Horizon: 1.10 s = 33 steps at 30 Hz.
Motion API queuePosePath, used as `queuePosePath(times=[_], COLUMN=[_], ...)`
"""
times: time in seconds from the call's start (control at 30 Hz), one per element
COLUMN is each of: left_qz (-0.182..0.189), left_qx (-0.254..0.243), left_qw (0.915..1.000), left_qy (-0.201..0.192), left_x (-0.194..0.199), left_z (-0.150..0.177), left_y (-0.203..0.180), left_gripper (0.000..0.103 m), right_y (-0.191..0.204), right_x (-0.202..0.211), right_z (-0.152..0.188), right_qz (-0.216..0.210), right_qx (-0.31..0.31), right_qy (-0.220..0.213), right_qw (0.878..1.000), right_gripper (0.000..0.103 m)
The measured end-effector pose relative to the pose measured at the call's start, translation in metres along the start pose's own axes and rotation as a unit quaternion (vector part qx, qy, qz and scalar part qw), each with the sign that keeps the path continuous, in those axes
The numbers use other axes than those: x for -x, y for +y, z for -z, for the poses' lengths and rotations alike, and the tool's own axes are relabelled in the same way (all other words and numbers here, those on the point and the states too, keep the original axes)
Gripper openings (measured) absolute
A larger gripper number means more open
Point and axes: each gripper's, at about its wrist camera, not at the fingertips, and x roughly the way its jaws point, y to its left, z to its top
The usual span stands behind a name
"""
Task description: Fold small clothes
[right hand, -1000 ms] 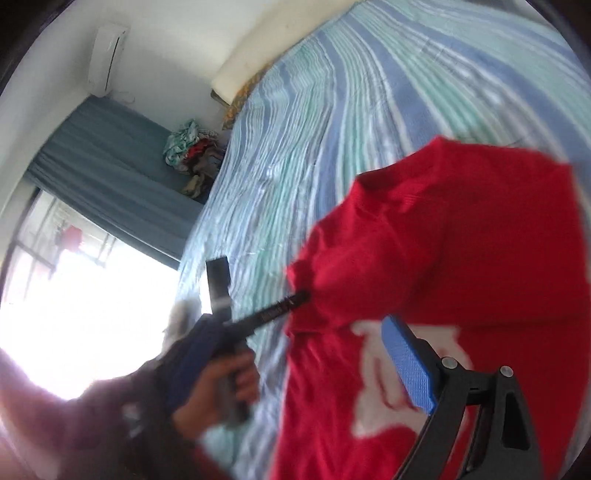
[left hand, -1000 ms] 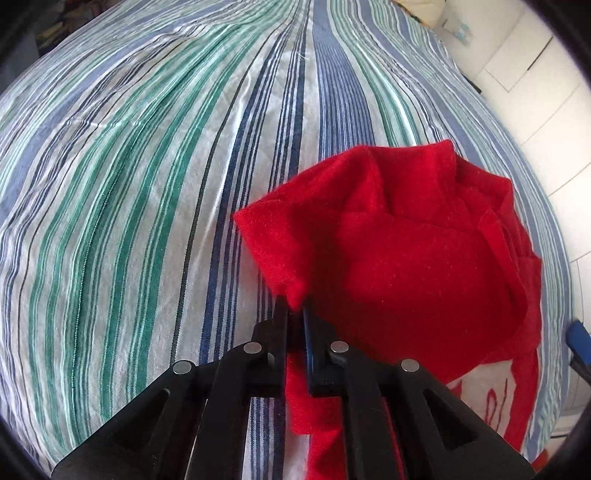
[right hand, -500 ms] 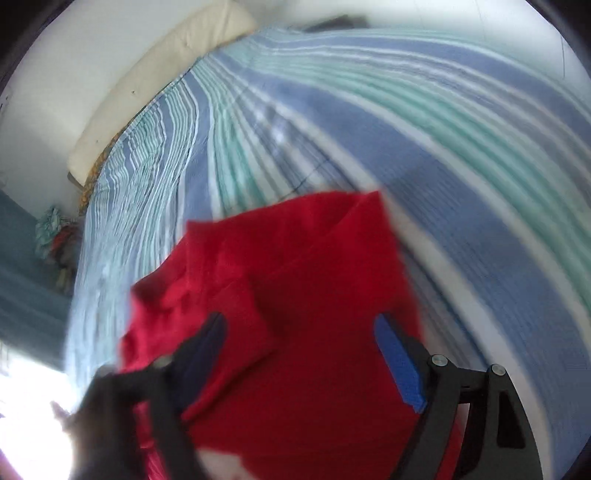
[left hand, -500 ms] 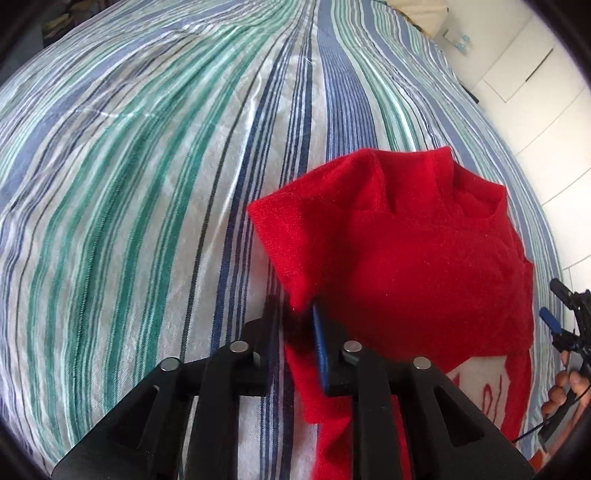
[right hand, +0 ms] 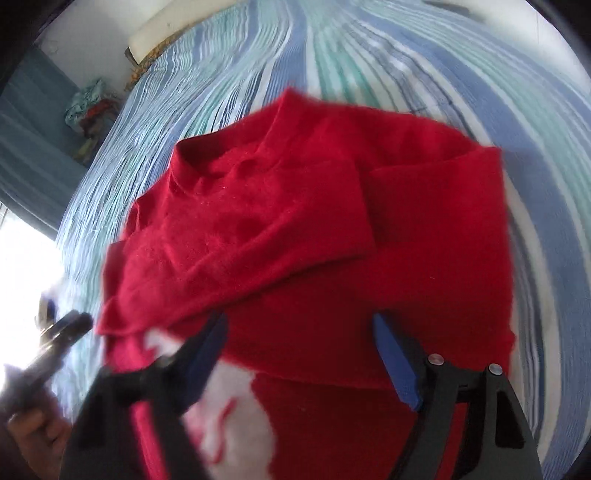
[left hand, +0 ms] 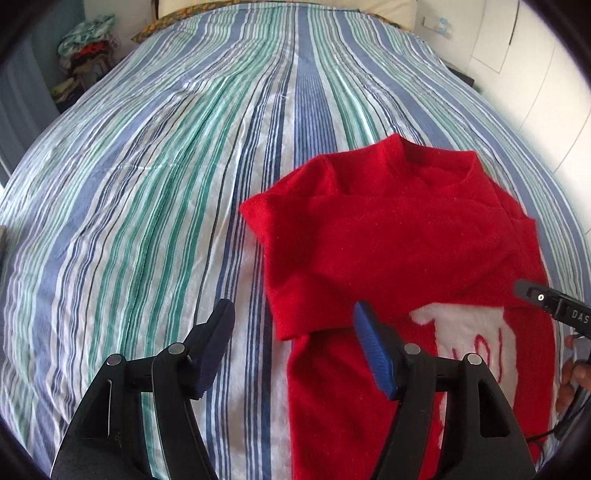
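A small red sweater (left hand: pixel 399 236) with a white patch on its front lies on the striped bed, both sleeves folded across its chest. It also shows in the right wrist view (right hand: pixel 295 229). My left gripper (left hand: pixel 295 343) is open and empty, hovering over the sweater's left edge by the folded sleeve cuff. My right gripper (right hand: pixel 299 347) is open and empty above the sweater's middle. The right gripper's body (left hand: pixel 554 306) shows at the right edge of the left wrist view.
The bed (left hand: pixel 166 166) has a blue, green and white striped sheet. A pillow (right hand: pixel 166 29) lies at its head. A pile of clothes (left hand: pixel 88 51) sits beside the bed at the far left. White cupboards (left hand: pixel 535 55) stand on the right.
My left gripper has let go of the sleeve and opened, drawing back. The sleeve now lies folded across the chest. My right gripper has swung over the sweater.
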Motion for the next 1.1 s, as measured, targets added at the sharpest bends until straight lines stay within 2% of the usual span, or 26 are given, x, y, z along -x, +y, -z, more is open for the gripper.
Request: queuePosePath(times=[0.17, 0.3, 0.47, 0.6, 0.67, 0.7, 0.73, 0.77, 0.8, 0.83, 0.87, 0.93, 1.0, 1.03, 1.07, 1.1], left_qz=[-0.008, -0.01, -0.013, 0.004, 0.018, 0.039, 0.066, 0.094, 0.119, 0.141, 0.164, 0.185, 0.186, 0.191, 0.196, 0.205], left_qx=[-0.019, -0.027, -0.055, -0.09, -0.084, -0.071, -0.053, -0.036, -0.022, -0.01, -0.001, 0.005, -0.012, -0.023, -0.029, -0.026], left_qw=[0.9997, 0.9993, 0.9978, 0.9957, 0.9962, 0.9967, 0.9962, 0.9942, 0.9909, 0.987, 0.9824, 0.9769, 0.9754, 0.9741, 0.9726, 0.9701], left_qy=[-0.009, -0.026, -0.035, -0.022, -0.007, 0.003, 0.019, 0.039, 0.059, 0.076, 0.09, 0.106, 0.118, 0.119, 0.121, 0.128], left_x=[0.013, 0.031, 0.054, 0.081, 0.094, 0.098, 0.099, 0.096, 0.092, 0.087, 0.082, 0.073, 0.07, 0.072, 0.073, 0.072], left_z=[0.007, 0.011, 0.025, 0.076, 0.115, 0.134, 0.151, 0.168, 0.182, 0.194, 0.203, 0.217, 0.221, 0.222, 0.223, 0.223], left_y=[-0.006, -0.008, -0.008, 0.011, 0.029, 0.037, 0.043, 0.046, 0.046, 0.042, 0.038, 0.024, 0.01, 0.005, 0.002, 0.0], left_gripper=[0.069, 0.069, 0.069, 0.074, 0.079, 0.08, 0.082, 0.082, 0.082, 0.081, 0.08, 0.078, 0.068, 0.062, 0.05, 0.043], right_y=[-0.01, -0.023, -0.031, -0.038, -0.038, -0.038, -0.038, -0.038, -0.039, -0.04, -0.041, -0.042, -0.046, -0.052, -0.06, -0.066], right_x=[0.058, 0.109, 0.152, 0.208, 0.25, 0.275, 0.297, 0.315, 0.327, 0.328, 0.318, 0.281, 0.23, 0.208, 0.185, 0.169], right_z=[0.024, 0.052, 0.085, 0.122, 0.143, 0.156, 0.169, 0.182, 0.193, 0.2, 0.205, 0.211, 0.213, 0.213, 0.212, 0.213], right_qz=[0.036, 0.051, 0.064, 0.067, 0.085, 0.098, 0.108, 0.109, 0.094, 0.069, 0.039, 0.007, -0.032, -0.053, -0.066, -0.06], right_qx=[0.045, 0.08, 0.108, 0.149, 0.182, 0.2, 0.216, 0.229, 0.236, 0.236, 0.229, 0.212, 0.18, 0.15, 0.11, 0.083], right_qy=[-0.033, -0.056, -0.082, -0.099, -0.128, -0.146, -0.163, -0.173, -0.173, -0.155, -0.115, -0.056, -0.008, 0.016, 0.047, 0.069], right_qw=[0.998, 0.994, 0.989, 0.982, 0.971, 0.964, 0.957, 0.952, 0.952, 0.957, 0.966, 0.976, 0.983, 0.987, 0.991, 0.992], right_gripper=[0.08, 0.08, 0.08, 0.08, 0.08, 0.08, 0.085, 0.087, 0.093, 0.096, 0.096, 0.096, 0.093, 0.087, 0.085, 0.084])
